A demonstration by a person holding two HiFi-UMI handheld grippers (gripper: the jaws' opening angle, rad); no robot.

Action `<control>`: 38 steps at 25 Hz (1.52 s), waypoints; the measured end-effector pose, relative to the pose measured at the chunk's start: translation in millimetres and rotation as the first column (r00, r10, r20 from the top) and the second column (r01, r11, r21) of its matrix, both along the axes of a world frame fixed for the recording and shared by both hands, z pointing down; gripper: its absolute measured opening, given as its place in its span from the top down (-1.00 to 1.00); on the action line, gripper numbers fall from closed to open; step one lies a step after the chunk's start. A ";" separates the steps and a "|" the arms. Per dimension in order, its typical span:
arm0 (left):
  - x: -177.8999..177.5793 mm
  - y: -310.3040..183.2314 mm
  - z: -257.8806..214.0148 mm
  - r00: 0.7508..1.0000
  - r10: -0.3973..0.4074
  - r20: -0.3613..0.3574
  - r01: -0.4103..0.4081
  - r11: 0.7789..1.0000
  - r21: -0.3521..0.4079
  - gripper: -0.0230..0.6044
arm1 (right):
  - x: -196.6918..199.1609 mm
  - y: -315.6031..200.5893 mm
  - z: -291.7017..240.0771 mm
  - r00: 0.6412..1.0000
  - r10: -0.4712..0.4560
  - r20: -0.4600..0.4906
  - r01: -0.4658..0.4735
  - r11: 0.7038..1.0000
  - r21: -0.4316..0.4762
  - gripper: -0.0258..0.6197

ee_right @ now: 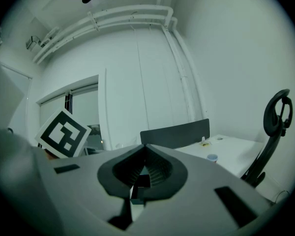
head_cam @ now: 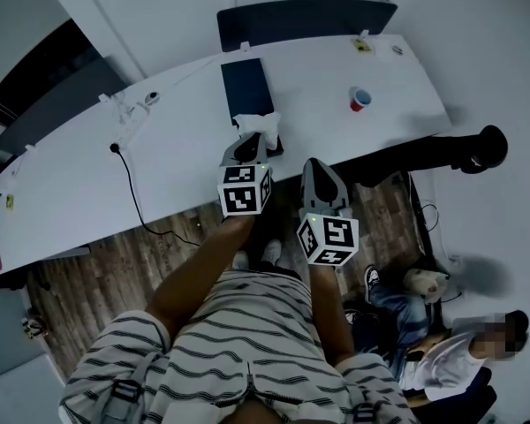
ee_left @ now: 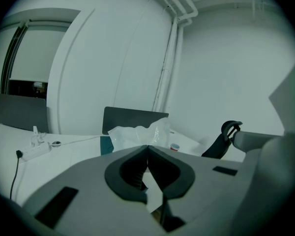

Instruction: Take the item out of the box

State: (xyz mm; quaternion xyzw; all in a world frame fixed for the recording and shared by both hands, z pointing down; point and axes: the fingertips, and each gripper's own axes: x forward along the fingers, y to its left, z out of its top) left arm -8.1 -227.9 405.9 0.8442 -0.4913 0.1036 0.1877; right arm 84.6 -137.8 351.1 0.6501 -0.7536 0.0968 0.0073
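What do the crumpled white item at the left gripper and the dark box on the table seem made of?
The crumpled item: probably thin translucent plastic film, glossy; it crinkles and catches light. The box: dark blue, matte, flat-faced; cardboard or plastic, the pictures leave open.

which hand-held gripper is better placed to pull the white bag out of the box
Left. The left hand-held gripper has its jaws closed right at the white bag at the near end of the dark box, seemingly pinching it. The right hand-held gripper is shut, empty, back near the table edge.
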 end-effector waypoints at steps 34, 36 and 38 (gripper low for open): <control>-10.0 76.7 -53.3 0.997 0.067 0.042 -0.075 0.967 0.242 0.84 | -0.9 34.7 -16.5 1.000 -0.003 0.000 0.003 0.999 0.035 0.86; -9.8 79.8 -54.5 0.997 0.068 0.044 -0.077 0.965 0.250 0.84 | -1.2 34.8 -15.6 1.000 -0.006 -0.002 0.006 0.999 0.032 0.86; -10.7 82.8 -54.7 0.996 0.071 0.048 -0.081 0.964 0.255 0.85 | -2.6 35.1 -14.1 1.000 -0.007 -0.002 0.007 1.000 0.030 0.86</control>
